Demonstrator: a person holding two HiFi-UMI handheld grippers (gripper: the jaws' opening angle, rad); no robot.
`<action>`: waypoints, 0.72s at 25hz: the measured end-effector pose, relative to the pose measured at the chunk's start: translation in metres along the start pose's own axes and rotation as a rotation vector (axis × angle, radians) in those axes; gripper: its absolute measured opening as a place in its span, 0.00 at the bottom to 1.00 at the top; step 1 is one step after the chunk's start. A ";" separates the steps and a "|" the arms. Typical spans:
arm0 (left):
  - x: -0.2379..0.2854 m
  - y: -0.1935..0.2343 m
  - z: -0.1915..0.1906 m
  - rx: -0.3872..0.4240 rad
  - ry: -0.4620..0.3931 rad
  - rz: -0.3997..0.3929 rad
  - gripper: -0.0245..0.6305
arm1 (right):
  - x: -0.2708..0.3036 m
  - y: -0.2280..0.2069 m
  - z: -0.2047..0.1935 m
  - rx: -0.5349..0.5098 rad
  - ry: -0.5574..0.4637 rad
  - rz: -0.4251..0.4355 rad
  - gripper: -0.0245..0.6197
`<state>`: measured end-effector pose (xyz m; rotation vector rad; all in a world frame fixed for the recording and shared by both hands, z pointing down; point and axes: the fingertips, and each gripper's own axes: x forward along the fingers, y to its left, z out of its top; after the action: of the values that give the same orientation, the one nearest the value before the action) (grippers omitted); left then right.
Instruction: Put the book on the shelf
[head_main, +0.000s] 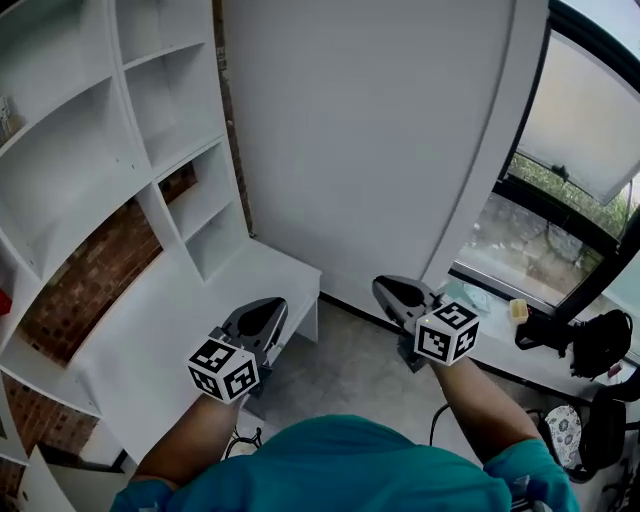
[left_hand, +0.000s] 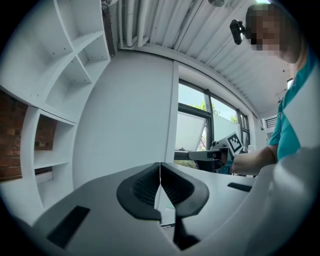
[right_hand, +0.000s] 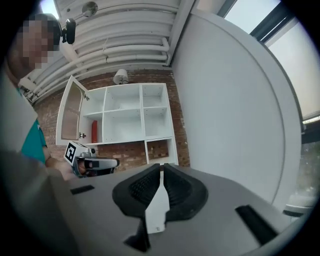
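Observation:
The white shelf unit (head_main: 150, 150) fills the left of the head view, its compartments bare. In the right gripper view the same shelf unit (right_hand: 125, 120) stands far off against a brick wall, with a thin red upright book (right_hand: 94, 131) in its left compartment and a cabinet door ajar above it. A red sliver (head_main: 3, 300) shows at the head view's left edge. My left gripper (head_main: 270, 304) is shut with nothing in it, pointing towards the low white ledge. Level with it on the right, my right gripper (head_main: 392, 287) is shut and empty.
A tall white wall panel (head_main: 370, 130) stands straight ahead. The low white ledge (head_main: 200, 320) runs under the shelf. A dark-framed window (head_main: 560, 200) with a sill lies to the right, with a small yellow thing (head_main: 517, 310) and black bags (head_main: 600, 340) beside it.

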<state>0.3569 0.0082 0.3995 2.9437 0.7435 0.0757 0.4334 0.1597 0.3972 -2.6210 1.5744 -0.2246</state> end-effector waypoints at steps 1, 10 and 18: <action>0.008 -0.008 -0.005 -0.003 0.006 -0.022 0.07 | -0.015 -0.007 -0.009 0.010 0.004 -0.025 0.10; 0.054 -0.059 -0.044 -0.043 0.058 -0.154 0.07 | -0.114 -0.048 -0.071 0.056 0.026 -0.245 0.07; 0.066 -0.075 -0.059 -0.046 0.083 -0.200 0.07 | -0.136 -0.049 -0.096 0.100 0.034 -0.282 0.07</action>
<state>0.3750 0.1108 0.4506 2.8200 1.0282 0.1966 0.3978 0.3035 0.4875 -2.7635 1.1617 -0.3560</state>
